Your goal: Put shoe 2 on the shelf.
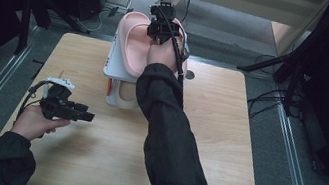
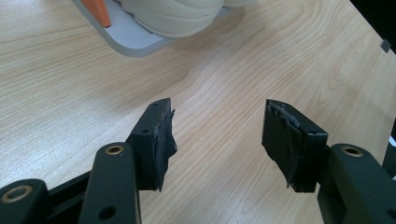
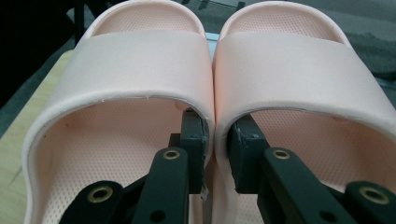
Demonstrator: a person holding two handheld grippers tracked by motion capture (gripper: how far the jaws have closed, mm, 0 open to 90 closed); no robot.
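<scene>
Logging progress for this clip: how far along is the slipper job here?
Done: a beige pair already sits on the lower tier of the white rack. In hand: the right gripper pinches the touching inner walls of the pink slippers together, over the rack's top tier. Left: whether the pair rests on the rack yet cannot be told, and the jaws have not let go. The left gripper is open above the table.

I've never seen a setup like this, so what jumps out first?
A pair of pink slippers sits side by side on top of a white rack at the table's far edge. The right gripper pinches their two inner walls together, one jaw inside each slipper. The left gripper hangs open over bare wooden table nearer the person.
</scene>
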